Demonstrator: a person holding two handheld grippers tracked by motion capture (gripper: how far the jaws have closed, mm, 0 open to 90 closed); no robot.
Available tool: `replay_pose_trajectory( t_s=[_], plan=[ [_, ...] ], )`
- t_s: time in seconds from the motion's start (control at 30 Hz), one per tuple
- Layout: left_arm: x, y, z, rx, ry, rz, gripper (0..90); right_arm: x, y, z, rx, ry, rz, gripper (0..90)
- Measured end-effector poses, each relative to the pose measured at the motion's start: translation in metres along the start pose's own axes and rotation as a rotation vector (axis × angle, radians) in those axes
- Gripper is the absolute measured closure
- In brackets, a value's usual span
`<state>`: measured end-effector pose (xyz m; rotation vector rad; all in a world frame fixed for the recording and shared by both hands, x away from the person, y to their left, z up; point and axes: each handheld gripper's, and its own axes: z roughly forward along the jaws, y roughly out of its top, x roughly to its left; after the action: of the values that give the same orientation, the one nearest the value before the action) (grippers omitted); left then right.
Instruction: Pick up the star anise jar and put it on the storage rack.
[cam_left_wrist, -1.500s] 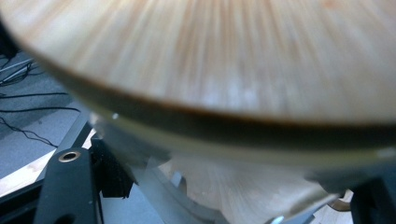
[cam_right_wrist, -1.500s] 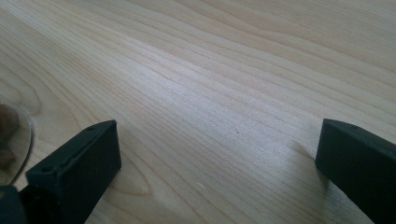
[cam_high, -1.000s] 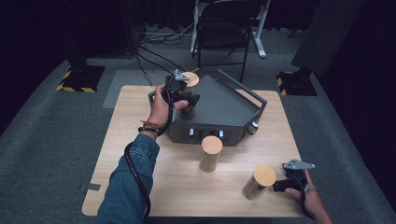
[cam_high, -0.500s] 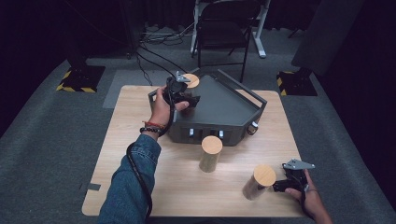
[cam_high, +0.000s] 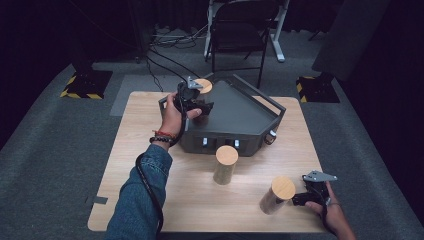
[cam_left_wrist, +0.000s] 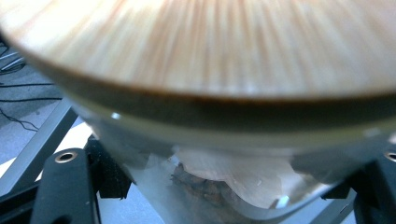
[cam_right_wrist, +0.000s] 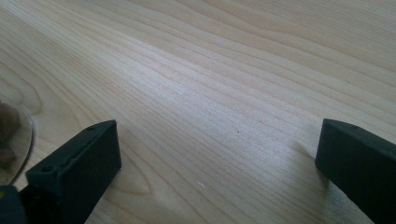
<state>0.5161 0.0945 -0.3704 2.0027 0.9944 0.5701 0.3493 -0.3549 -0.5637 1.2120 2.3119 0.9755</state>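
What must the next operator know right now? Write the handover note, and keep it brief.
Left gripper: around the far jar at the far left corner of the dark tray; jaws have just been opening, though the pads look to touch the glass.
Right gripper: open, low over the table, beside the near jar, not touching it.
Middle jar: on the table in front of the tray.
Done: one jar at the tray.
Left: probably the other two jars.
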Motion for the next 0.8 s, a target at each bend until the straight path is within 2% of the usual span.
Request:
replay_pose_trajectory(
  t_s=[0.17,0.43,0.5,0.63,0.8],
  plan=[
    [-0.003,0.0021,-0.0014,0.007,0.027,0.034,20.1,0.0,0.0,0.0,0.0,0.0,0.0,0.0],
    [-0.0016,0.0019,-0.0054,0.002,0.018,0.033,12.3,0.0,0.0,0.0,0.0,0.0,0.0,0.0],
    [-0.0023,0.0018,-0.0054,0.01,0.032,0.05,8.3,0.0,0.0,0.0,0.0,0.0,0.0,0.0],
    [-0.003,0.0016,-0.0049,0.011,0.046,0.048,3.1,0.0,0.0,0.0,0.0,0.0,0.0,0.0],
    [-0.0044,0.0019,-0.0045,0.006,0.058,0.053,2.1,0.0,0.0,0.0,0.0,0.0,0.0,0.0]
  ],
)
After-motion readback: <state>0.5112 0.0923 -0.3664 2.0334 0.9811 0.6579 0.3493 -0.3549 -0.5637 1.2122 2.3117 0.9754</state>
